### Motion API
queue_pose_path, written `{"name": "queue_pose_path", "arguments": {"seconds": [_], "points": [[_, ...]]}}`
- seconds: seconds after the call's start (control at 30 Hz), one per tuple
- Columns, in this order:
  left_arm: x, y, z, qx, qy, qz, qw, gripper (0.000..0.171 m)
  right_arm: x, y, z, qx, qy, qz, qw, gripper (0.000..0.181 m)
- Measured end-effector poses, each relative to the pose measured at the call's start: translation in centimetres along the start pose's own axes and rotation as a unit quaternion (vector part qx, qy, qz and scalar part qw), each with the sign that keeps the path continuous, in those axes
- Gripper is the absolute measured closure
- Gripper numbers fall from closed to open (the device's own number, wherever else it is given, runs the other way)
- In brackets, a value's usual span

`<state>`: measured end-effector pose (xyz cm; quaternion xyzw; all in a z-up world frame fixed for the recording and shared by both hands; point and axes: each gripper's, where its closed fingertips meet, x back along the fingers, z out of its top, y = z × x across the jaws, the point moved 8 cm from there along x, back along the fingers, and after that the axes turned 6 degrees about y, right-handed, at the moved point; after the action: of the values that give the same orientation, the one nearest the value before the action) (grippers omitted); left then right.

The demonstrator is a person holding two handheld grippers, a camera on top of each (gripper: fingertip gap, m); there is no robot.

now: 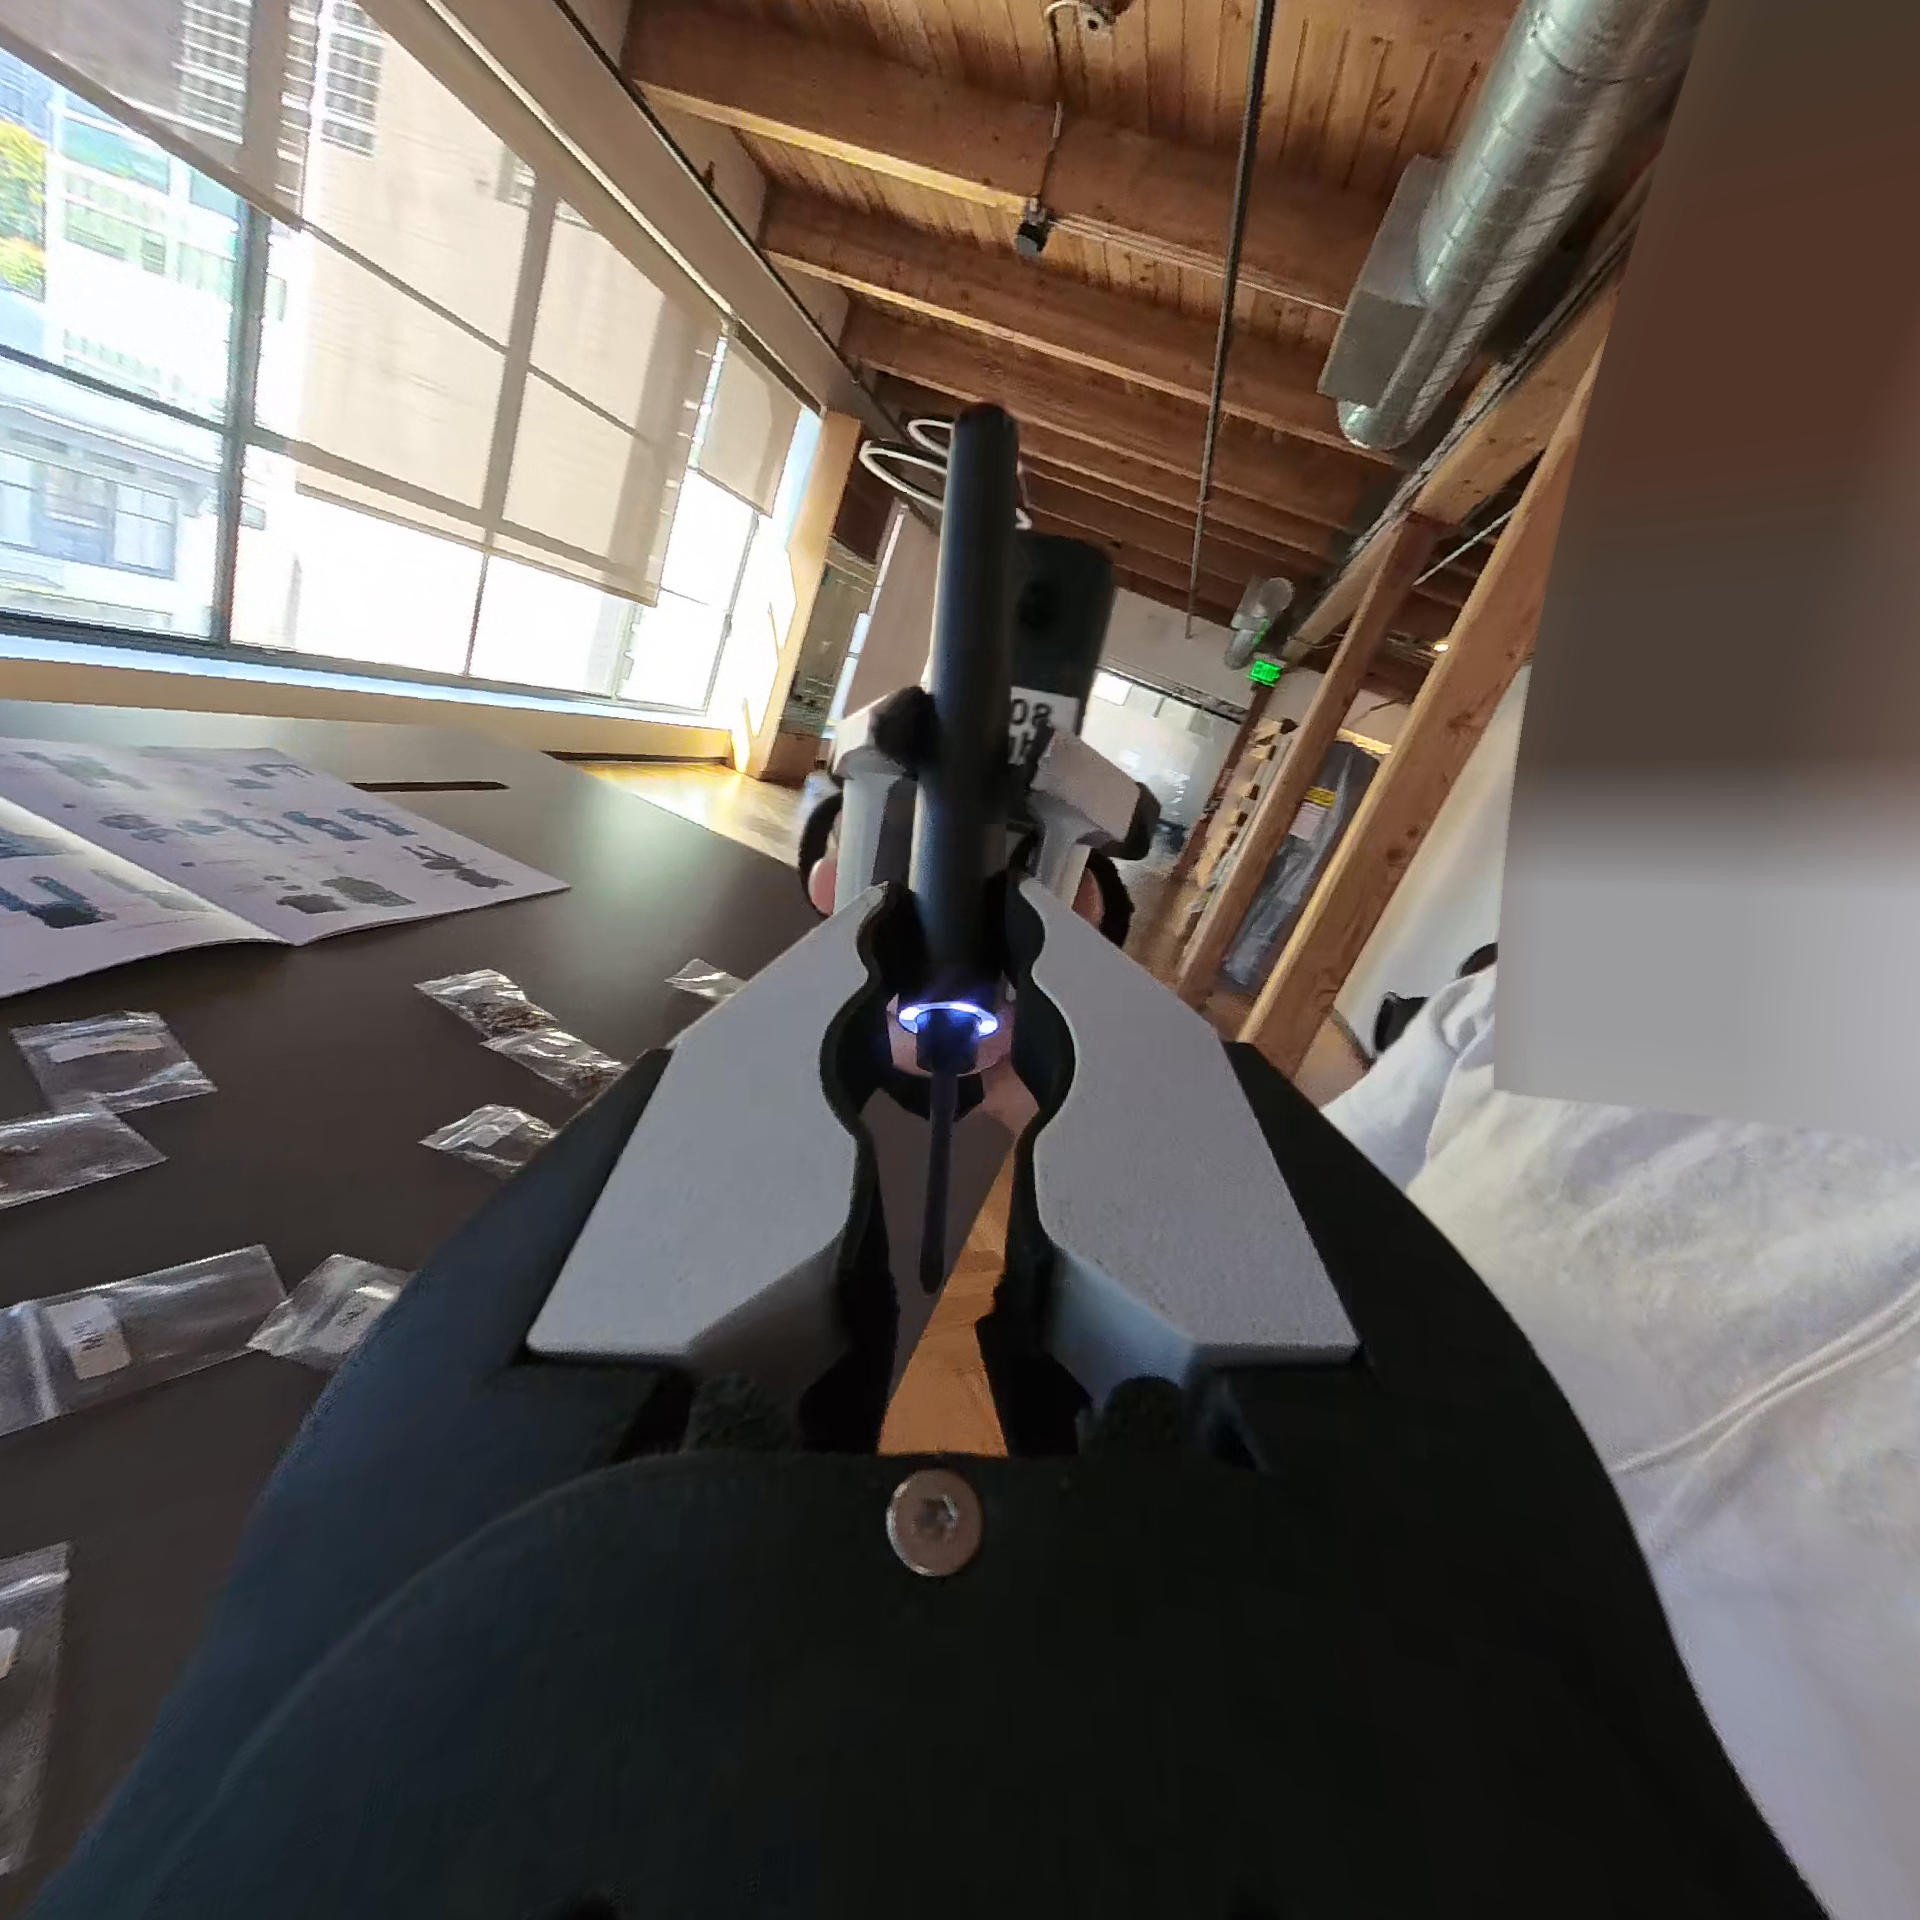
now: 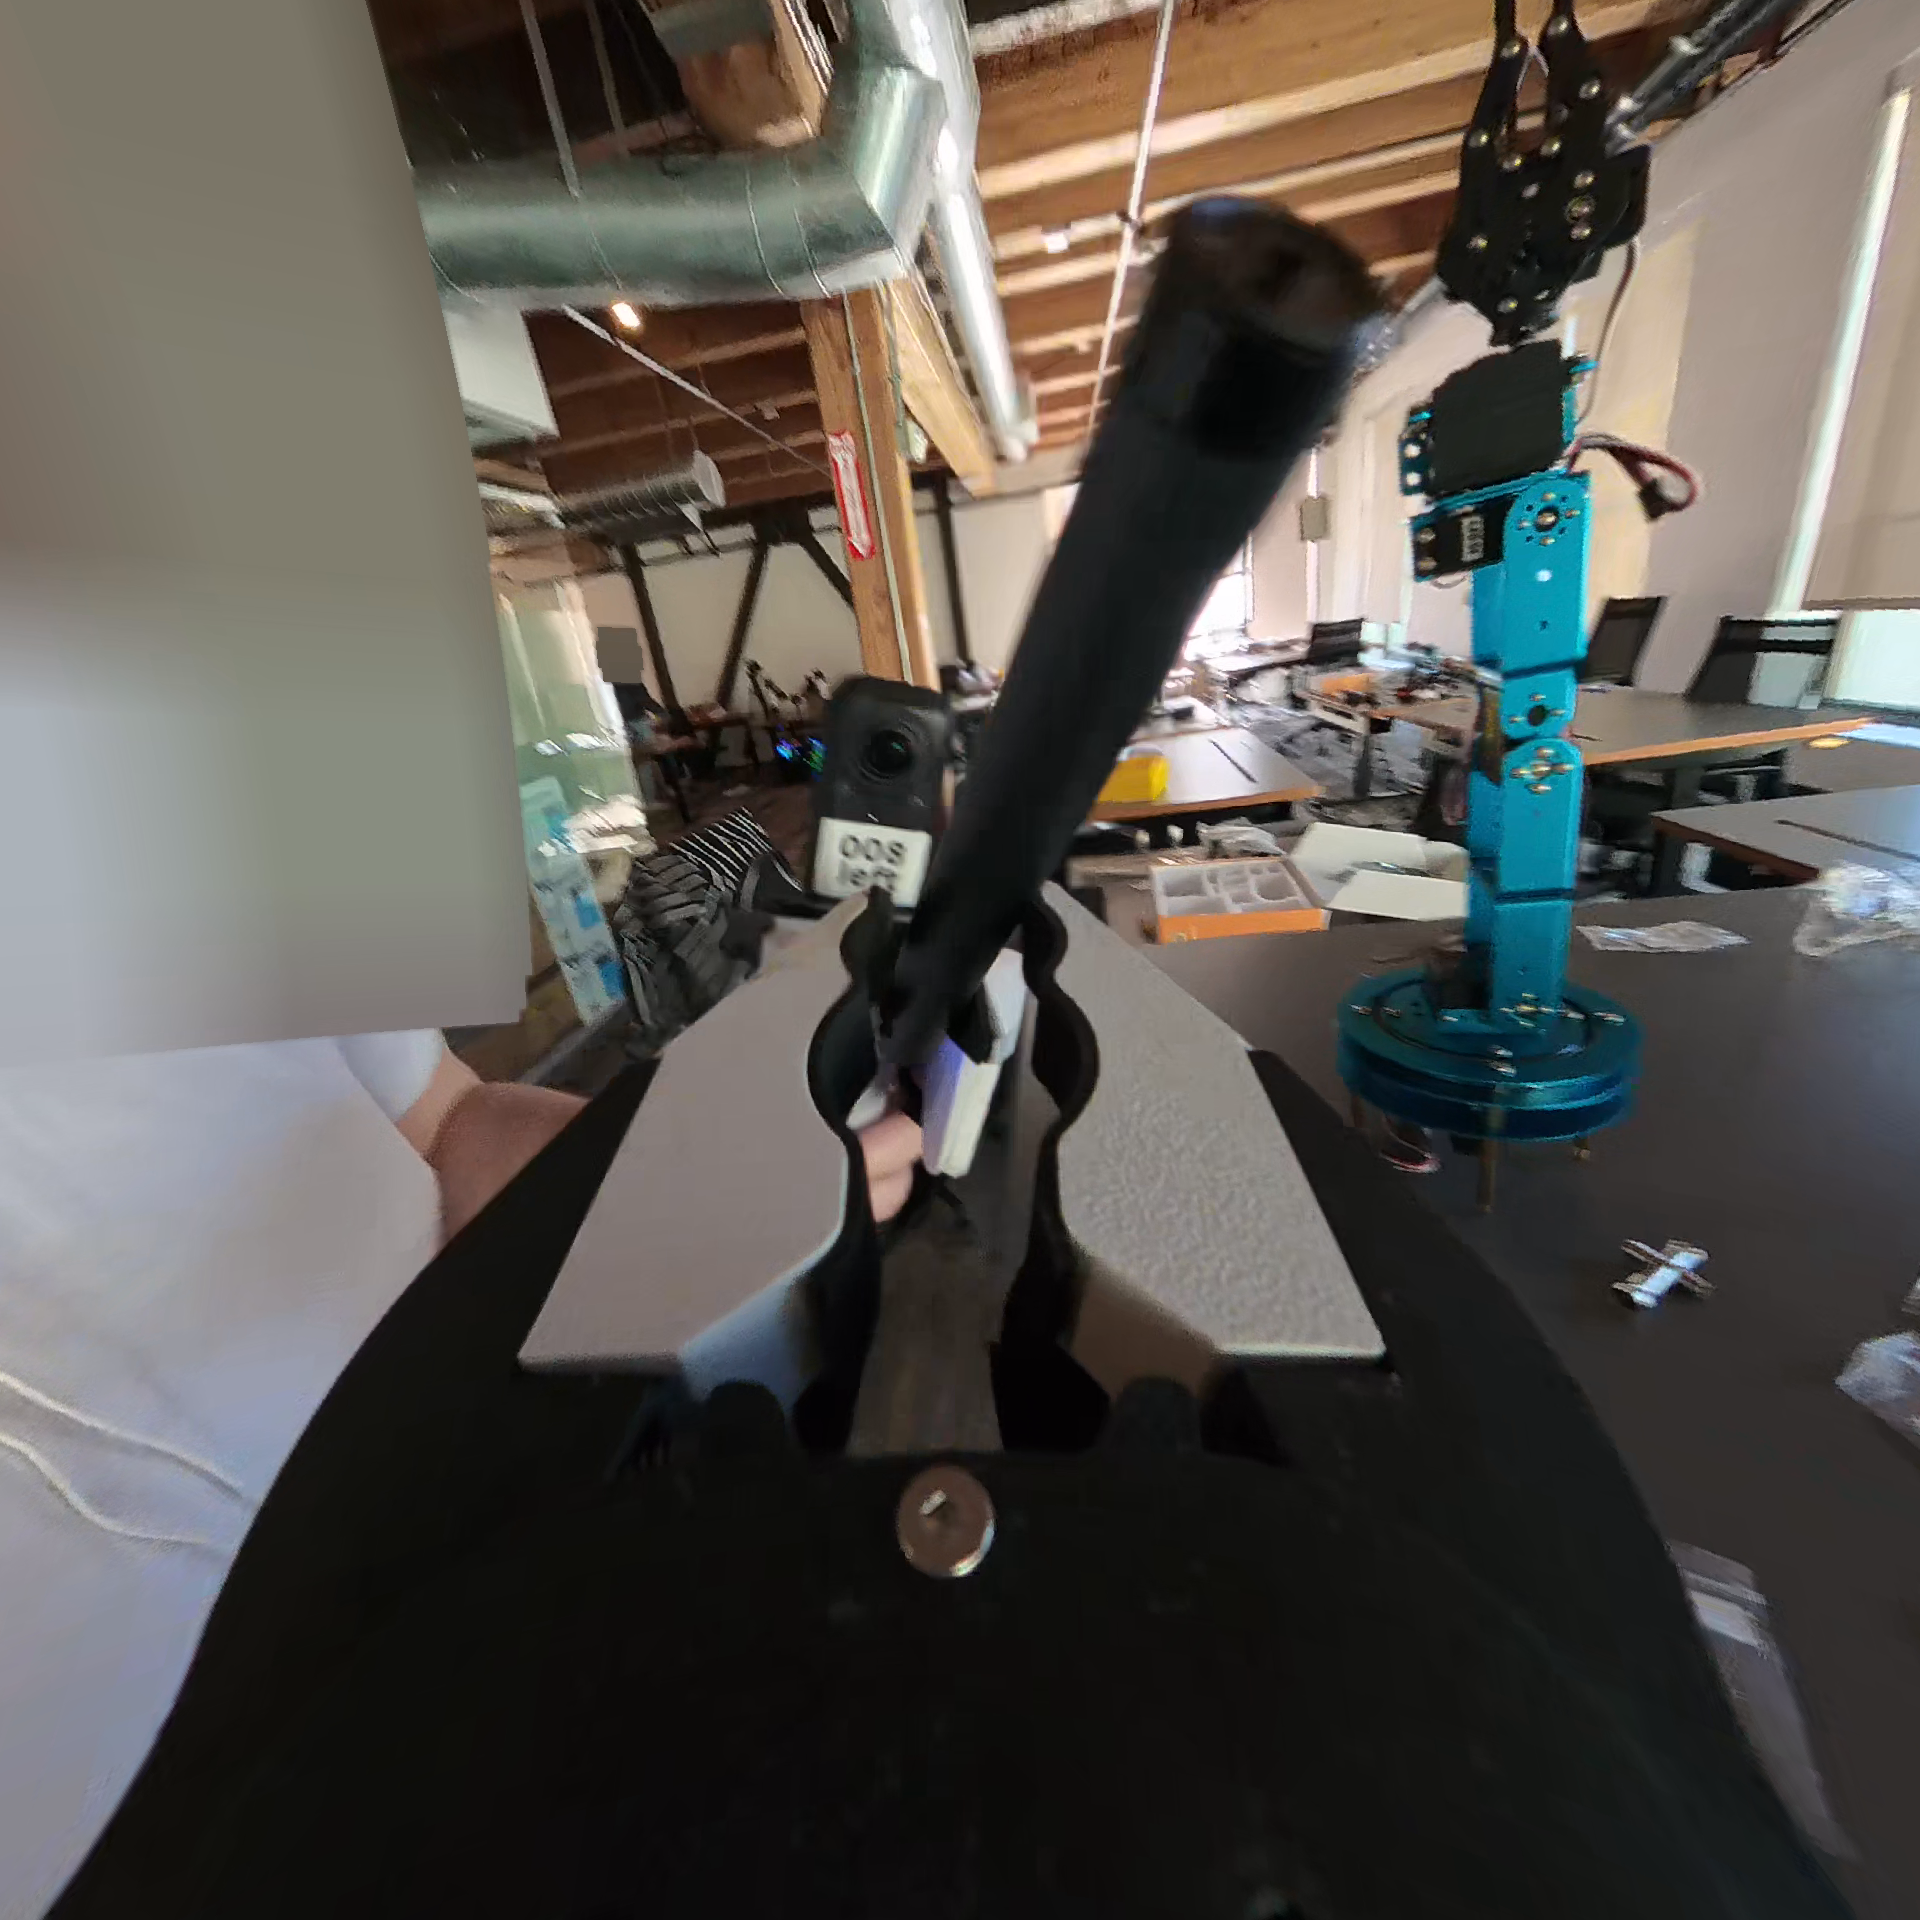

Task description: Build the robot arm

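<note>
Black electric screwdriver (image 1: 961,665), ring lit: we see left gripper (image 1: 951,935) fingers pinching its barrel near the bit, right gripper (image 2: 961,977) fingers clamping farther up.

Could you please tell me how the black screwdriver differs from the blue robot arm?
The black screwdriver is dark; the blue robot arm is bright metal. The screwdriver leans, held in the right hand-held gripper; the arm stands upright on the table, untouched. Both are slender.
</note>
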<state>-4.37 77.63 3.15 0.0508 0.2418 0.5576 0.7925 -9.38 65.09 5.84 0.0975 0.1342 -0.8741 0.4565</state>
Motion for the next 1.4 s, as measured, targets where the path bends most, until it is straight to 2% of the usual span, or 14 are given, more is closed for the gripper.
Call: {"name": "queue_pose_path", "arguments": {"seconds": [0.13,0.27,0.4,0.47,0.5,0.57,0.63,0.7,0.77,0.8,0.93,1.07,1.17,1.4], "points": [[0.2,0.4,0.1,-0.035,-0.003,0.030,0.999,0.155,-0.3,-0.5,0.0,0.061,-0.032,-0.034,0.997,0.152],[0.1,0.8,0.0,-0.050,0.005,0.037,0.998,0.155,-0.5,-0.4,0.1,-0.015,0.000,-0.024,1.000,0.160],[0.0,0.6,-0.4,-0.030,0.001,0.030,0.999,0.155,-0.1,-0.3,-0.2,-0.026,0.003,-0.017,1.000,0.163],[0.3,0.5,-0.5,-0.046,-0.018,0.038,0.998,0.153,-0.1,-0.5,-0.3,-0.020,-0.013,-0.006,1.000,0.165],[0.7,0.3,-0.2,-0.062,-0.031,0.051,0.996,0.145,-0.1,-0.5,-0.3,-0.002,-0.030,-0.012,0.999,0.165],[1.8,0.2,1.4,-0.089,-0.038,0.063,0.993,0.119,-0.1,-0.6,-0.2,0.044,-0.072,-0.033,0.996,0.165],[1.7,0.7,3.9,-0.100,-0.054,0.038,0.993,0.120,-0.3,-0.6,-0.4,0.086,-0.120,-0.051,0.988,0.165],[-0.4,1.7,5.8,-0.110,-0.118,-0.001,0.987,0.111,-0.6,-0.7,-0.7,0.114,-0.170,-0.061,0.977,0.165],[-3.1,2.6,6.5,-0.121,-0.181,-0.046,0.975,0.100,-1.0,-0.8,-1.1,0.130,-0.214,-0.065,0.966,0.165],[-4.2,2.9,6.7,-0.129,-0.195,-0.062,0.970,0.104,-1.2,-0.8,-1.4,0.132,-0.230,-0.065,0.962,0.165],[-6.5,2.4,6.3,-0.152,-0.236,-0.084,0.956,0.155,-1.0,-1.3,-1.7,0.110,-0.235,-0.050,0.964,0.164],[-7.9,2.5,7.1,-0.133,-0.235,-0.077,0.960,0.156,0.6,-1.1,-1.1,0.014,-0.147,-0.028,0.989,0.164],[-8.5,2.4,8.1,-0.136,-0.205,-0.065,0.967,0.155,2.0,-0.7,-0.8,-0.047,-0.092,-0.036,0.994,0.152],[-9.1,2.4,7.3,-0.147,-0.199,-0.057,0.967,0.155,2.8,-0.6,-1.4,-0.066,-0.084,-0.076,0.991,0.160]]}}
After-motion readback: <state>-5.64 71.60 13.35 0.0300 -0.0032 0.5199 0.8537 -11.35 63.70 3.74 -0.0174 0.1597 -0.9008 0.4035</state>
